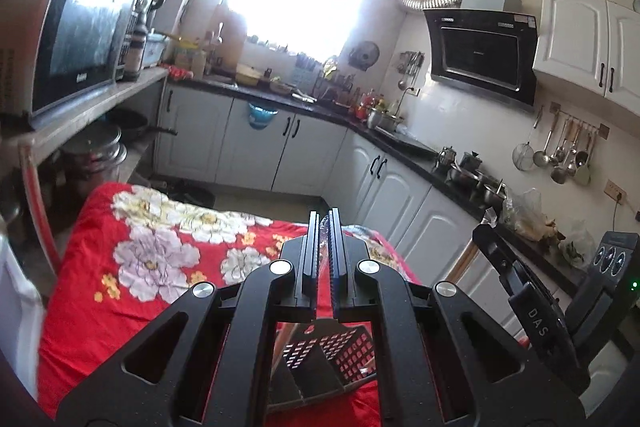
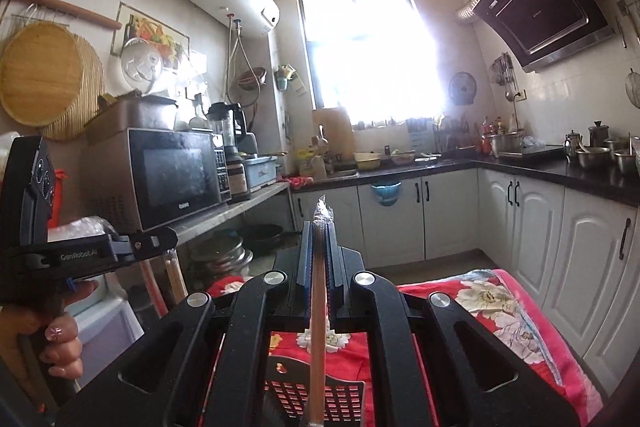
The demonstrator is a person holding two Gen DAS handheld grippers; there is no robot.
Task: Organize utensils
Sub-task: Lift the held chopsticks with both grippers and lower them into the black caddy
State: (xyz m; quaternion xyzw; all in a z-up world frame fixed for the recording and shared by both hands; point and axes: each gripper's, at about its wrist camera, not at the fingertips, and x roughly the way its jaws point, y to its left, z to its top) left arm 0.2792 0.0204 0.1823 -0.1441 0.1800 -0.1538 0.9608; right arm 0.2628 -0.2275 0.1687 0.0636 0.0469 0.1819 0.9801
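The left gripper [image 1: 325,223] is seen from its own camera with its jaws drawn almost fully together; a thin strip of clear plastic wrapping [image 1: 323,227] is pinched between them, and whether a utensil lies inside it cannot be told from that view. In the right wrist view, the left gripper [image 2: 160,241] appears at the left edge, held by a hand [image 2: 52,331], with two pale wooden sticks [image 2: 176,275] hanging below its front end.

The right gripper [image 2: 319,227] is held roughly level, its jaws closed narrowly on a pair of long light-brown wooden chopsticks in a clear plastic sleeve [image 2: 318,327]. The chopsticks run along the gap between the jaws, the crinkled sleeve tip projecting just past the fingertips and the other end reaching down toward the camera.

Below both grippers, a black perforated plastic utensil basket [image 2: 320,399] with an inner divider is seen standing on a desk covered by a red cloth printed with large white and pink flowers [image 1: 152,247]. White kitchen cabinets [image 2: 452,219] line the background.
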